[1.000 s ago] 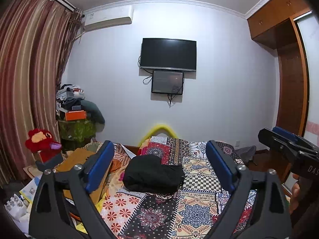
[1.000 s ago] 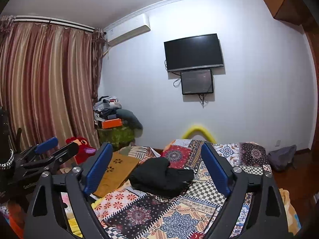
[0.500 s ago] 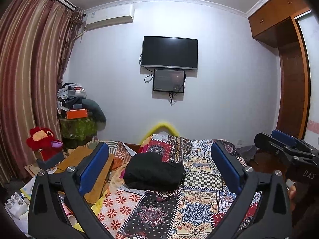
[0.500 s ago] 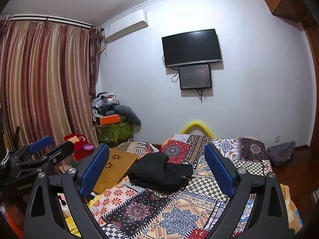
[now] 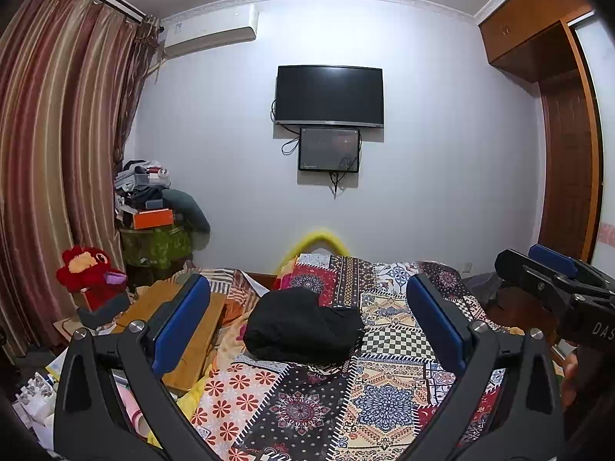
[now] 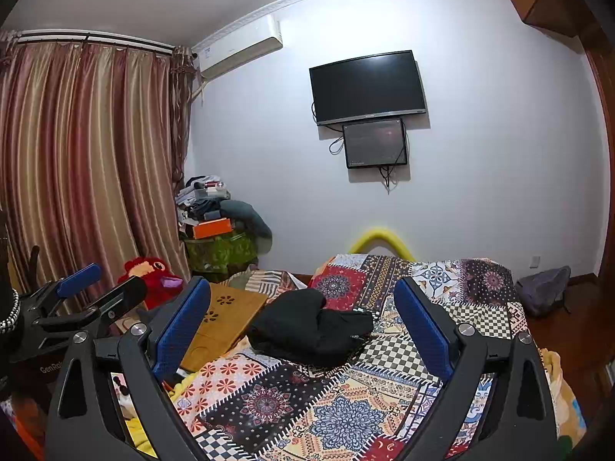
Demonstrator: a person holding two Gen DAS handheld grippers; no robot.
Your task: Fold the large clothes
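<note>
Two tools up at once: holds the left gripper and the right gripper side by side above the near end of the bed, both aimed along its length toward the far wall. Carries each with jaws spread wide and blue pads well apart, gripping nothing but air.

Finds the task's thing, a black garment, lying mid-bed on the patchwork cover, well ahead of both tools and touched by neither. Reads as a low, compact bundle, humped on its left and flatter on its right; hides its edges and layers in black on black.

Probably lifts the tools this high and level to take in the whole garment and the flat cover around it. Suits either stage with released jaws: cloth about to be taken up, or cloth just set down. Fits a finished fold parked in the middle as well as a loose heap waiting to be spread; cannot tell which.

Leaves the wooden lap tray at the bed's left edge, just beside the bundle but apart from it, so the cover's middle serves as the working surface.
</note>
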